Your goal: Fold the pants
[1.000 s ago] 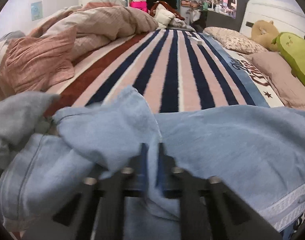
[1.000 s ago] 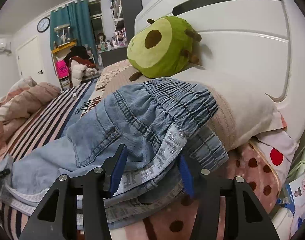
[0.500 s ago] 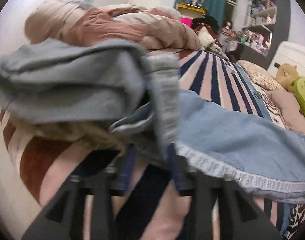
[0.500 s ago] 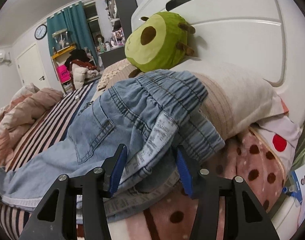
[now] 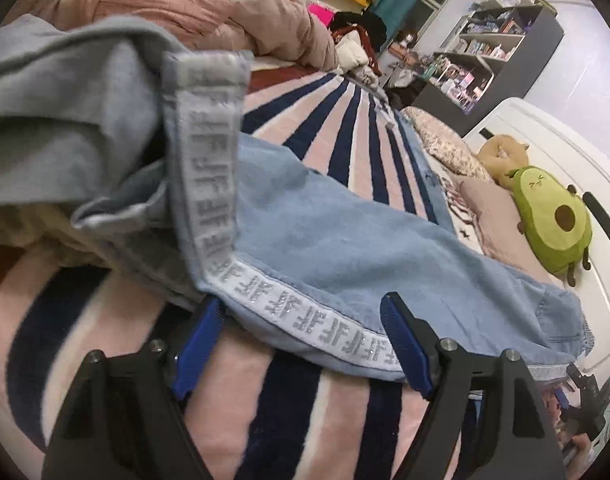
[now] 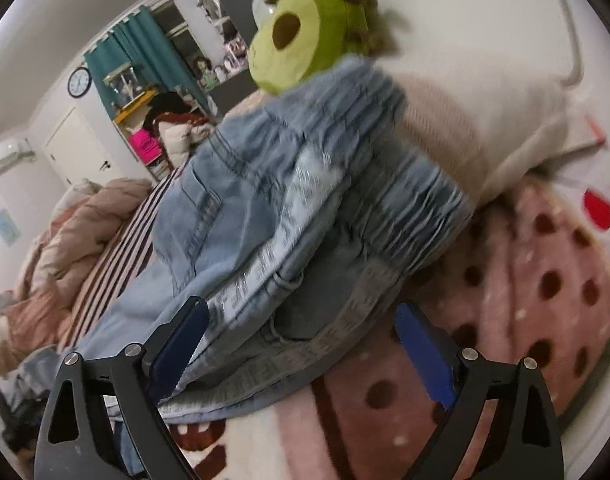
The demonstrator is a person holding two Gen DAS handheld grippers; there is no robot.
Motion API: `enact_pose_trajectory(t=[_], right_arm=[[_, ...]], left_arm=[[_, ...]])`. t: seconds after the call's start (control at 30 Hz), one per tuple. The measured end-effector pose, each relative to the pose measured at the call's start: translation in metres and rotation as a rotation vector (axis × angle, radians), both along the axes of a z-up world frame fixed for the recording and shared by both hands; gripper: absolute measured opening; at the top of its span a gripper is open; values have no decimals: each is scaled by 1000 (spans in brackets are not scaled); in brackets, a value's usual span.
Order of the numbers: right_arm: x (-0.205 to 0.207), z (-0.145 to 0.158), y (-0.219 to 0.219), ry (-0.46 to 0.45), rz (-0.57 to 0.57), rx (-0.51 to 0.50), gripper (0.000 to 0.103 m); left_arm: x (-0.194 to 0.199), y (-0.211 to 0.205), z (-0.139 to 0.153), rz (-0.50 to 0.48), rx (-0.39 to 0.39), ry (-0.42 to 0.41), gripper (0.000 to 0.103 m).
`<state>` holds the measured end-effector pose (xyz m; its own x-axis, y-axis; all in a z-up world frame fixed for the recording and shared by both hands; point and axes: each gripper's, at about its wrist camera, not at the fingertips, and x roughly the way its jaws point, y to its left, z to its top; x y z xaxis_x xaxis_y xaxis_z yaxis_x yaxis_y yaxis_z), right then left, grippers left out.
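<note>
On the striped blanket (image 5: 345, 128), the pants (image 5: 337, 240) lie stretched toward three o'clock: soft light-blue denim, a silvery lettered side stripe, leg ends folded back at ten o'clock. Left gripper (image 5: 301, 344) and right gripper (image 6: 301, 344) both gape apart, holding nothing.

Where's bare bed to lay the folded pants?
Free: striped blanket between pants and pink duvet; also below the left gripper. Crowded: headboard end, with avocado plush, pillows, waistband.

Striped bed (image 5: 345, 128) carries denim pants (image 5: 345, 232), quilt (image 5: 225, 8), avocado plush (image 5: 553, 224).
</note>
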<state>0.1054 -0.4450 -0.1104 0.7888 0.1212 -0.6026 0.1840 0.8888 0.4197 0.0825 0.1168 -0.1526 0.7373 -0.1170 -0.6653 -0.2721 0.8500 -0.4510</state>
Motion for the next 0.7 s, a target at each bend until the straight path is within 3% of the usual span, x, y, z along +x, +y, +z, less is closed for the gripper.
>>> enact_pose_trajectory(t=[0.27, 0.4, 0.47, 0.53, 0.57, 0.63, 0.7], right_arm=[[12, -16, -17, -9, 37, 146, 101], [21, -9, -12, -63, 98, 247, 101], [26, -9, -7, -47, 60, 227, 97], [29, -9, -3, -12, -3, 159, 66], [27, -8, 2, -10, -25, 105, 61], [20, -8, 7, -37, -47, 69, 34], [11, -6, 7, -69, -56, 64, 18]], left_arm=[[16, -1, -3, -2, 13, 21, 77], [17, 1, -1, 0, 13, 20, 77], [17, 2, -1, 4, 14, 19, 77], [17, 2, -2, 11, 16, 25, 77], [17, 2, -3, 11, 17, 29, 77], [16, 1, -2, 4, 24, 33, 77], [15, 0, -1, -1, 29, 34, 77]])
